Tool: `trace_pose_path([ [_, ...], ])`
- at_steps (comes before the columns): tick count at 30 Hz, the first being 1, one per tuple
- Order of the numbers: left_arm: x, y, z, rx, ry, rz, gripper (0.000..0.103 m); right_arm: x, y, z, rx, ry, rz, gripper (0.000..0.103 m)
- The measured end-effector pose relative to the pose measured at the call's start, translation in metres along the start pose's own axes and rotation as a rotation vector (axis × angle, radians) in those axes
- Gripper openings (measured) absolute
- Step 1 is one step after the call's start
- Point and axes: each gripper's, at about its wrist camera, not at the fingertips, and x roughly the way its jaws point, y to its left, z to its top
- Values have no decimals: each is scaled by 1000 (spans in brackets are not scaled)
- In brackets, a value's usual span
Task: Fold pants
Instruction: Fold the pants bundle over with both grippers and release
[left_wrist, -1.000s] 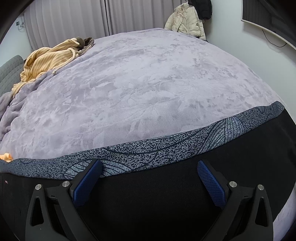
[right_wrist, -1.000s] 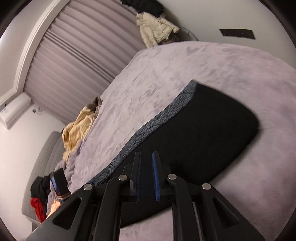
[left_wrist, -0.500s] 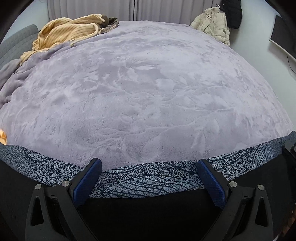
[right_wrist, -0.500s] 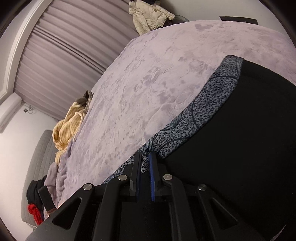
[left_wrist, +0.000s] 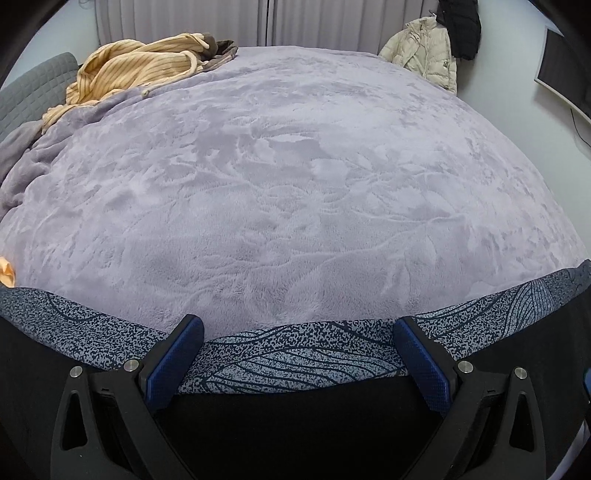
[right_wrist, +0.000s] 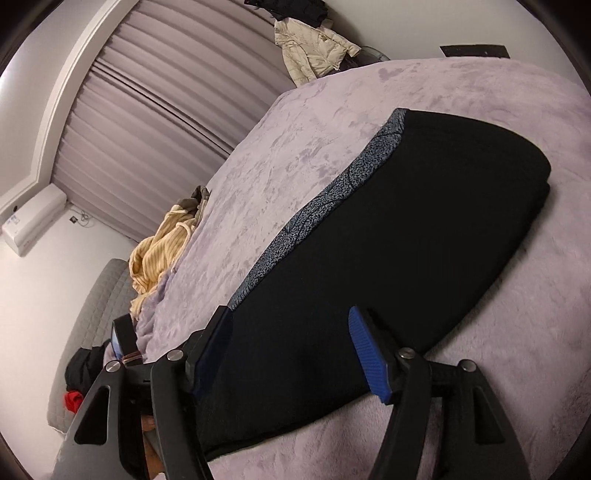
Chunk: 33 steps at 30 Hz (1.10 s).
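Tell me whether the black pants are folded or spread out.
Folded: the black pants lie as a compact layered slab on the bed, patterned waistband along one edge.

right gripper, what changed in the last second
The right gripper opened and let go of the black pants, which now lie flat on the bed. The left gripper stayed open over the patterned waistband, moving slightly along it.
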Motion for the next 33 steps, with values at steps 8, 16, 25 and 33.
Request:
trace_pose_path([
  [8, 0, -1, 0, 5, -1, 9, 103, -25, -11, -10, 25, -4, 38, 69],
  [16, 0, -2, 0, 7, -1, 13, 103, -45, -21, -23, 45, 0, 28, 69],
  [25, -12, -10, 3, 29, 18, 78, 103, -60, -33, -20, 92, -12, 60, 69],
  [33, -69, -69, -6, 134, 16, -142, 103, -84, -55, 13, 145, -90, 11, 69],
])
